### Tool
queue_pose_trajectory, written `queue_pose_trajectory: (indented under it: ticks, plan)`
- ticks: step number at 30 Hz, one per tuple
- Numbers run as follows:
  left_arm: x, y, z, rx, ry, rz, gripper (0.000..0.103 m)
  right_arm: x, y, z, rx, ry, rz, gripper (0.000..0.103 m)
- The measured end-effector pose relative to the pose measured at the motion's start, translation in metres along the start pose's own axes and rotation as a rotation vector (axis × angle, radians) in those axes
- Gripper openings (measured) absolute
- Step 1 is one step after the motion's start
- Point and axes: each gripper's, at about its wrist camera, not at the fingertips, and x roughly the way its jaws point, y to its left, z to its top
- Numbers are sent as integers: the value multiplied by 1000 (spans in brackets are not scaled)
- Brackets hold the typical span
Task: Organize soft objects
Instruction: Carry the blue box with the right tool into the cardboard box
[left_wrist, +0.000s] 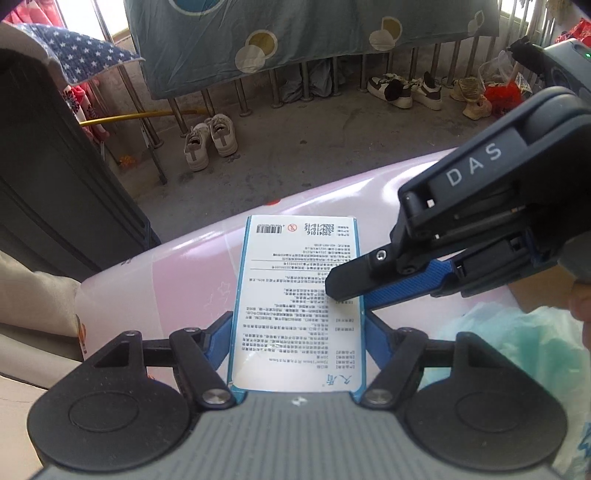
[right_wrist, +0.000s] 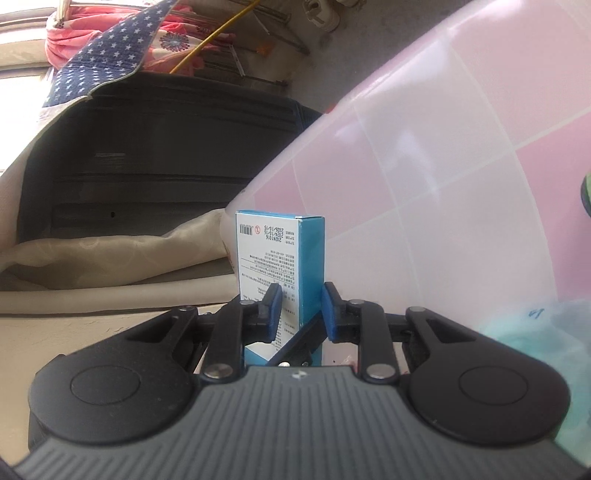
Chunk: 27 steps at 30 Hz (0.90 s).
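Left gripper (left_wrist: 298, 334): blue pads pressed on both long sides of a white-and-blue printed carton (left_wrist: 295, 295), clamping it. The carton lies flat along the fingers, barcode end pointing to 12 o'clock, held over the pink checked tabletop (left_wrist: 177, 273).

Right gripper (left_wrist: 347, 288): enters the left wrist view from 3 o'clock, its black finger tip lying on the carton's printed face. In the right wrist view the right gripper (right_wrist: 301, 314) has its blue pads (right_wrist: 275, 314) on either side of the same carton (right_wrist: 280, 266); the left pad touches the printed face, while contact at the other pad cannot be told.

Pale green soft bag (left_wrist: 517, 350): on the tabletop at 4 o'clock, just beside the left gripper.

Dark suitcase (left_wrist: 55, 184): at 9 o'clock beyond the tabletop edge, with a star-patterned blue cloth (left_wrist: 85, 55) draped over it.

White sneakers (left_wrist: 210, 142): a pair on the concrete floor at 11 o'clock, near a metal railing (left_wrist: 240, 96).

Grey-green quilt (left_wrist: 295, 40): hung over the railing at 12 o'clock.

More shoes (left_wrist: 406, 90): along the railing at 1 o'clock, with a red bag (left_wrist: 504, 94) beside them.
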Motion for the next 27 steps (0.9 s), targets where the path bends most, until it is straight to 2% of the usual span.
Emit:
queue_pose_trajectory:
  ticks: [2,7,11,16,21,24,27]
  plan:
    - [-25,-16,10,7,-34,-11,72,-35,6,-6,-16,-31,21,22]
    - [-84,-92,44,84,-104,-37,72,-135,-8,-28,-21,-120,67,22]
    - [-99,-160,60,141,-115,-80,72,-215,-46,-45,7,-198,73,23]
    - [-89,-240,70,204,-95,-131,73,-289,-113,-52,75,-262,65,23]
    - [-56,-282,73,228,-9,-120,74,-313,-173,-35,126,-262,76,25]
    - [-36,-285,72,223,54,-97,76,-298,-201,-20,151,-241,71,25]
    - [-28,-275,69,206,75,-81,80,-284,-225,-15,194,-224,55,25]
